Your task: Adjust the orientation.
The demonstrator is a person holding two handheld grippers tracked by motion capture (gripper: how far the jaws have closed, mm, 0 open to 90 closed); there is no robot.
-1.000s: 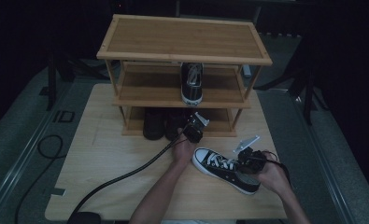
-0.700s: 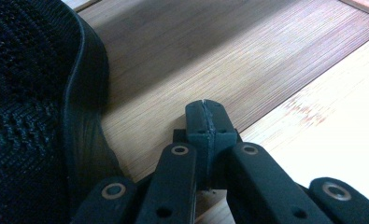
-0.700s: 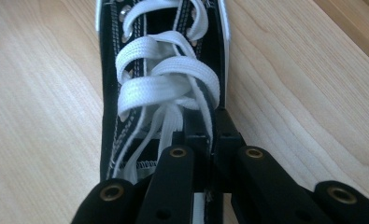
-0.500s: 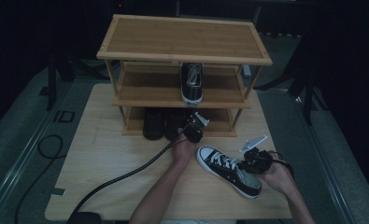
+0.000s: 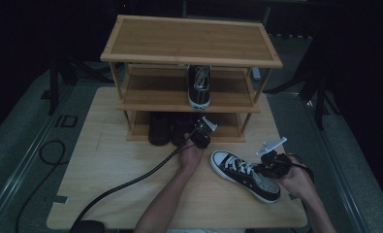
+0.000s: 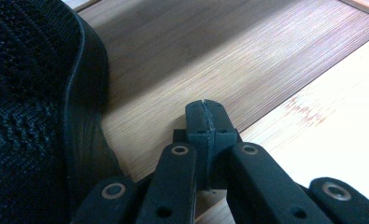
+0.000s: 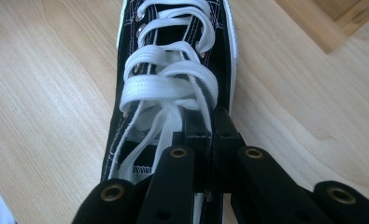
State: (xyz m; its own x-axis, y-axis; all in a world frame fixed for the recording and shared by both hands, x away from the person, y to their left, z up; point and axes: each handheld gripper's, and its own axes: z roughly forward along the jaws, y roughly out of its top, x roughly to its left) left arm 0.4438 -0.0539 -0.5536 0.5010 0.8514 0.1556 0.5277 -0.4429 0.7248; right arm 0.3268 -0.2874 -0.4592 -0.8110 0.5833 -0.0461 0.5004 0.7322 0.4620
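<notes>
R gripper (image 7: 205,119) is clamped on the side wall of the black-and-white sneaker (image 5: 245,174), by the laces; its jaws have just been closing. Sneaker sits on the table (image 5: 111,184) in front of the wooden shoe rack (image 5: 189,48), toe twd the L hand. L gripper (image 6: 205,114) fully closed, nothing in it, at the rack's bottom shelf just beside a black shoe (image 6: 28,116)
</notes>
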